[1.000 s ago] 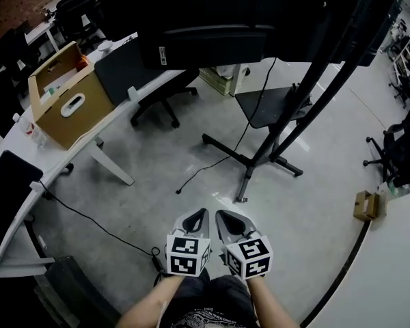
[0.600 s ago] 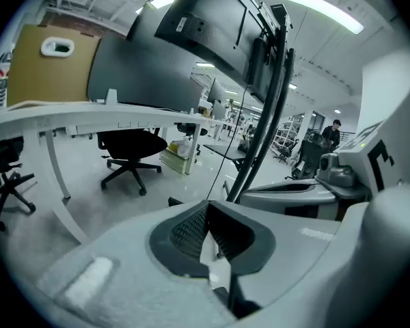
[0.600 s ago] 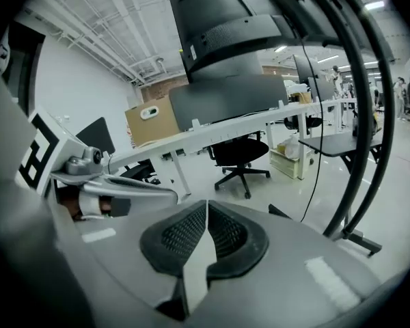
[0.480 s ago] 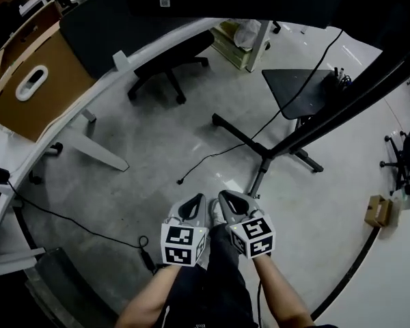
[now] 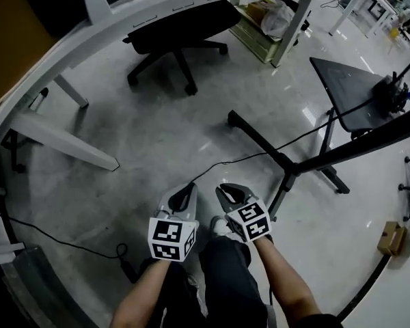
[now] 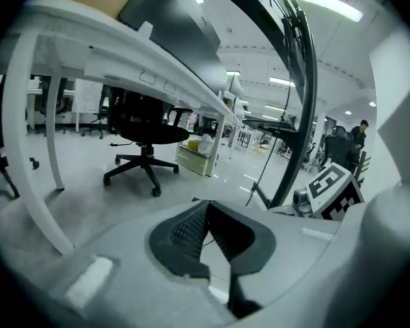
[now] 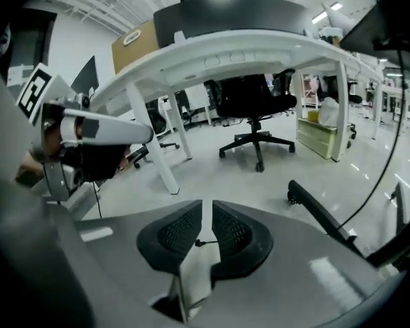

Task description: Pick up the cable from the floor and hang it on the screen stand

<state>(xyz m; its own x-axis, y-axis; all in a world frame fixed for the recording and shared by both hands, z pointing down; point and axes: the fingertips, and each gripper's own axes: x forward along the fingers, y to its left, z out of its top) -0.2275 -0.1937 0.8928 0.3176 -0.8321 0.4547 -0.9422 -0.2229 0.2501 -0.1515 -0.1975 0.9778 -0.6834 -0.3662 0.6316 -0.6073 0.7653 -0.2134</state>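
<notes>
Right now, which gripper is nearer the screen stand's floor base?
Right. The right gripper, jaws opening and empty, hovers just left of the screen stand base; the left gripper is farther left, beside it.

The left hand-held gripper (image 5: 184,195) and right hand-held gripper (image 5: 231,193) have neared the screen stand (image 5: 285,171) and the cable (image 5: 260,153); the right one's jaws are opening, nothing between them.

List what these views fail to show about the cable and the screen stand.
- Cable: its free end is too small in the head view and the right gripper view to tell the plug type.
- Screen stand: its top and the screen are cut off by the head view's right edge.
- Second cable: cut off by the head view's left edge.
</notes>
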